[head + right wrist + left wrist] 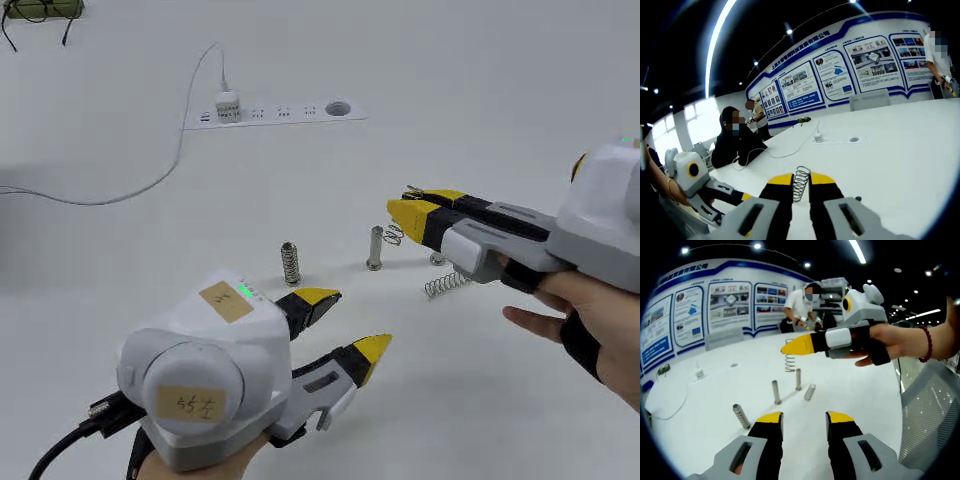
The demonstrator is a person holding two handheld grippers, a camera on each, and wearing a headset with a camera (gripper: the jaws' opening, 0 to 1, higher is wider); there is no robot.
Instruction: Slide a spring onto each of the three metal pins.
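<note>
Three metal pins stand on the white table. The left pin [290,262] [741,416] wears a spring. The middle pin [375,247] [775,392] is bare, as is the far pin [798,379], which in the head view sits half hidden behind my right gripper. A loose spring [446,284] [810,391] lies beside them. My right gripper [402,207] [801,179] is shut on another spring [394,235] [800,182] [790,361], which hangs just right of and above the middle pin. My left gripper [345,322] [805,420] hovers open in front of the pins, with nothing between its fingers.
A white power strip [275,112] with a plugged charger [228,105] and its cable lies at the back of the table. Glasses [40,10] rest at the far left corner. Seated people [737,140] and a person standing [802,307] are beyond the table.
</note>
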